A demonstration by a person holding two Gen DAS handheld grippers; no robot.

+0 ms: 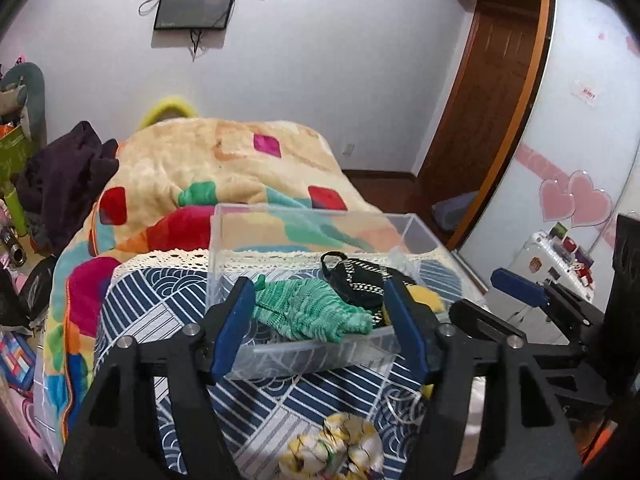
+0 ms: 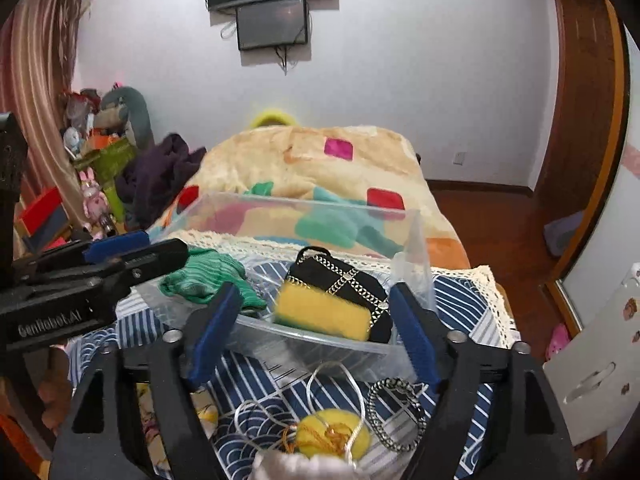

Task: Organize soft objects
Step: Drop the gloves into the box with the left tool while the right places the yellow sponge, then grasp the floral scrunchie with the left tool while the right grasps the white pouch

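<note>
A clear plastic box (image 1: pixel 224 240) stands on the blue-and-white patterned cloth (image 1: pixel 160 308) on the bed; it also shows in the right wrist view (image 2: pixel 416 232). Inside lie a green knitted piece (image 1: pixel 308 312), a black pouch with a silver chain (image 1: pixel 356 280) and a yellow sponge (image 2: pixel 324 312). My left gripper (image 1: pixel 320 328) is open and empty above the box's near edge. My right gripper (image 2: pixel 316 332) is open and empty, also at the near edge. In front of the box lie a floral scrunchie (image 1: pixel 336 448), a yellow puff (image 2: pixel 332 432) with cords, and a braided ring (image 2: pixel 396 416).
A colourful fleece blanket (image 1: pixel 224 168) covers the bed behind the box. Dark clothes (image 1: pixel 64 176) pile at the left. A white cabinet (image 1: pixel 548 264) and a sliding wardrobe door (image 1: pixel 580 120) stand at the right. Screens (image 2: pixel 272 0) hang on the far wall.
</note>
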